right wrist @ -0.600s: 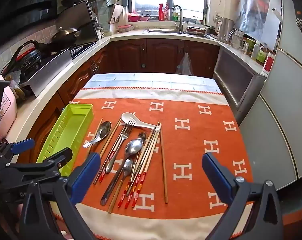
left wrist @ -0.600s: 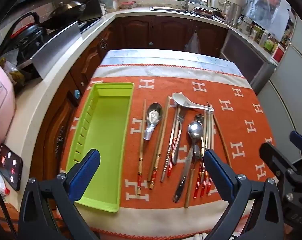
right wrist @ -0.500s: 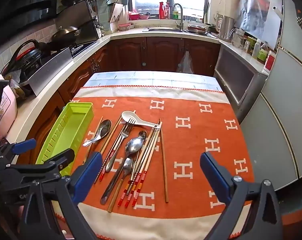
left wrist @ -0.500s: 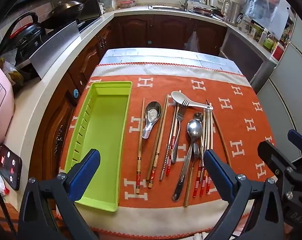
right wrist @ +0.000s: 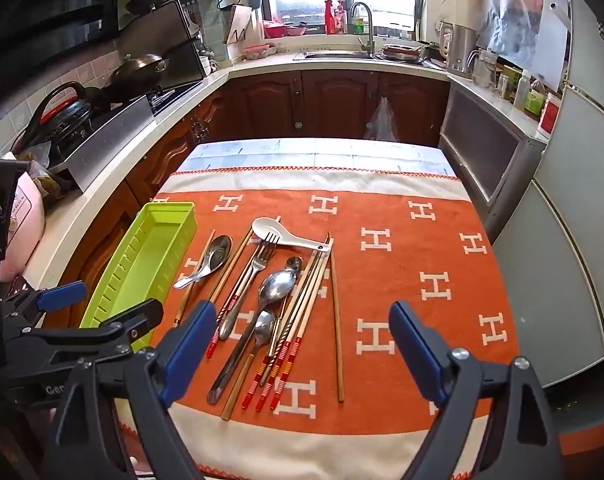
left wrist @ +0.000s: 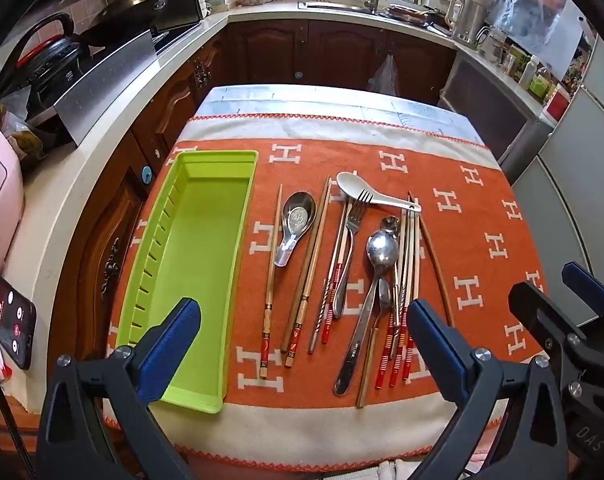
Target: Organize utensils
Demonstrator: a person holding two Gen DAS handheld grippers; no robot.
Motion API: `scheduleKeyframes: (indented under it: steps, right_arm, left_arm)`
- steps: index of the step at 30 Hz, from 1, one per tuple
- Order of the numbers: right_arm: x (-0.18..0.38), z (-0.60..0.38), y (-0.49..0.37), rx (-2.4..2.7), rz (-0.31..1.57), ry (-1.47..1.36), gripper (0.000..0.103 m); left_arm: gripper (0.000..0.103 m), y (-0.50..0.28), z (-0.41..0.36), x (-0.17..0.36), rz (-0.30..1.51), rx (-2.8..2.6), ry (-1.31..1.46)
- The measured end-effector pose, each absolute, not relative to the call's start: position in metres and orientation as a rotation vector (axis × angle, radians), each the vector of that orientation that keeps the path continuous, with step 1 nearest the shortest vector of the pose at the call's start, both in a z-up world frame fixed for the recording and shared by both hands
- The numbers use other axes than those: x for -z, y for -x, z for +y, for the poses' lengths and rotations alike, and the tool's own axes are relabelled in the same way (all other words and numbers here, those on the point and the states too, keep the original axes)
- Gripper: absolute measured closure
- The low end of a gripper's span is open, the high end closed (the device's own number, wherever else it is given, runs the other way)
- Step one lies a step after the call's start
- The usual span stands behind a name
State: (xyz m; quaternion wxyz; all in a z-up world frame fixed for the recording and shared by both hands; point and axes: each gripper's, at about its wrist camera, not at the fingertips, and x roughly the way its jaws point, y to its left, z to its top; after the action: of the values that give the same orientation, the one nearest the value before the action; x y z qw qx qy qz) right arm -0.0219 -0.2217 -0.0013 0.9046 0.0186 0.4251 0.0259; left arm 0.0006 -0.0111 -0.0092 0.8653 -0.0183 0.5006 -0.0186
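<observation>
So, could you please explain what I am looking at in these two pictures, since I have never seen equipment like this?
No robot here: a person holds a two-finger gripper in each hand, each with a fisheye camera looking along its blue-padded fingers. One picture is from the left gripper, the other from the right gripper. Both are open and hold nothing. Below them lies an orange cloth on a kitchen table. On it sit an empty green tray on the left and, beside it, loose utensils: a white spoon, a fork, metal spoons and several chopsticks.
</observation>
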Motion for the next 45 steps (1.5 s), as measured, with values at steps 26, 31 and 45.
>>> scheduleKeyframes:
  steps: [26,31,45]
  right_arm:
    - [0.0002,-0.2225,0.0229,-0.069,0.892,-0.051,0.021]
    - [0.0006,-0.2232,0.0232,-0.07,0.893,-0.053,0.021]
    - [0.0019,-0.2249,0.0244,-0.07,0.895,-0.062,0.021]
  left_arm:
    - [0.001,-0.0008,-0.0104,0.0051,1.065,0.03,0.034]
    - [0.001,-0.0006,-0.0099,0.0049,1.065,0.03,0.032]
    - [0.001,0.0029,-0.0137,0.0086,1.077,0.037,0.033]
